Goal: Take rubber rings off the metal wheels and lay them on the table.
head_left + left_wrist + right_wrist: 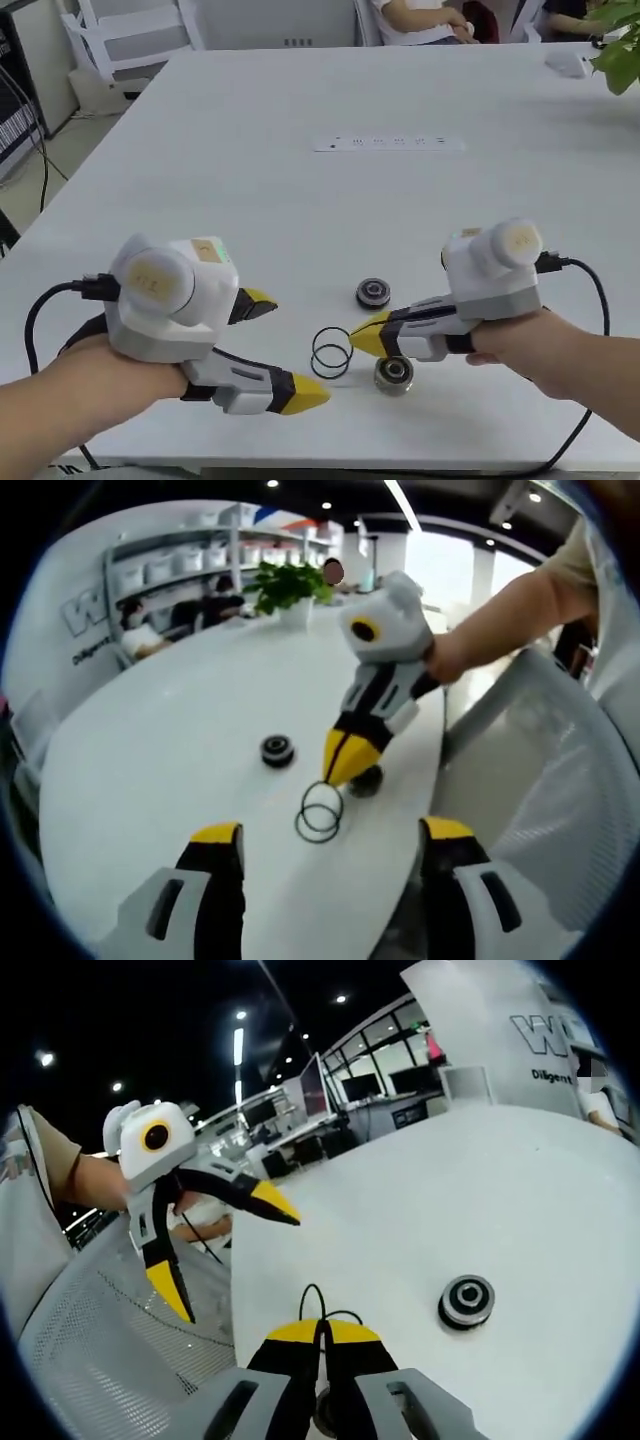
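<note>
Desk open at 10 to 12 o'clock of the rubber rings; wheel at 1, second wheel at 4, right gripper crowding 3, left gripper at 9.

2 rings left of nearer wheel

We read a big "W" with "Diligent" below it on the white wall panel. Other marks are blurred.

the head view looks down from the near edge of the white table. both gripper views sit low and close, facing each other; all three share the small black-ringed metal wheel.
</note>
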Motion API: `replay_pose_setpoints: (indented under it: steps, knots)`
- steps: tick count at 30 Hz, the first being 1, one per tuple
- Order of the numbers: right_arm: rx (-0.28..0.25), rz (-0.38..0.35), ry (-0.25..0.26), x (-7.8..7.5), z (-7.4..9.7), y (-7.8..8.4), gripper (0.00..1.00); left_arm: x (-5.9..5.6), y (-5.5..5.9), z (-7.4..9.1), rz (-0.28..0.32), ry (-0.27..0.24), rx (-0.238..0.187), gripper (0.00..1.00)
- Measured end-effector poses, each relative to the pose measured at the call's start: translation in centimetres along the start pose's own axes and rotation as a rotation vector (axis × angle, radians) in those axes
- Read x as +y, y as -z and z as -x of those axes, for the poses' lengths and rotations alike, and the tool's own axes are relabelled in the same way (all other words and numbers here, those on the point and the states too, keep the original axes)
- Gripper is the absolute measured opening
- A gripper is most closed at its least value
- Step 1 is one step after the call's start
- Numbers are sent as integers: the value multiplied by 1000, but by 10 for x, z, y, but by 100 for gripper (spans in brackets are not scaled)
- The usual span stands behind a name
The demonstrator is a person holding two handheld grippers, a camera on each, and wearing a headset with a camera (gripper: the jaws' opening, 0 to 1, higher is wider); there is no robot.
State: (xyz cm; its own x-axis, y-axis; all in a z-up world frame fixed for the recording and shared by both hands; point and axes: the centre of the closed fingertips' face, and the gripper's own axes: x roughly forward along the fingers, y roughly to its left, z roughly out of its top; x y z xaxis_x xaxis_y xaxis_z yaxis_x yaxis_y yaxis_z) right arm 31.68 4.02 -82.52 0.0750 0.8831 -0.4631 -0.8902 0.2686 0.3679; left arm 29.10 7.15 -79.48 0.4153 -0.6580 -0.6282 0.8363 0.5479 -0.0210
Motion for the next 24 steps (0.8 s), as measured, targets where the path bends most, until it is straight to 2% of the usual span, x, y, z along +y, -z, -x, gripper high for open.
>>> replay_pose_setpoints:
  steps: [12, 24]
  knots:
    - [52, -40, 24, -9, -8, 12, 0, 2, 2, 1, 9, -6, 1, 72]
    - [72, -66, 35, -11, -16, 15, 0, 4, 5, 3, 16, -11, 7, 72]
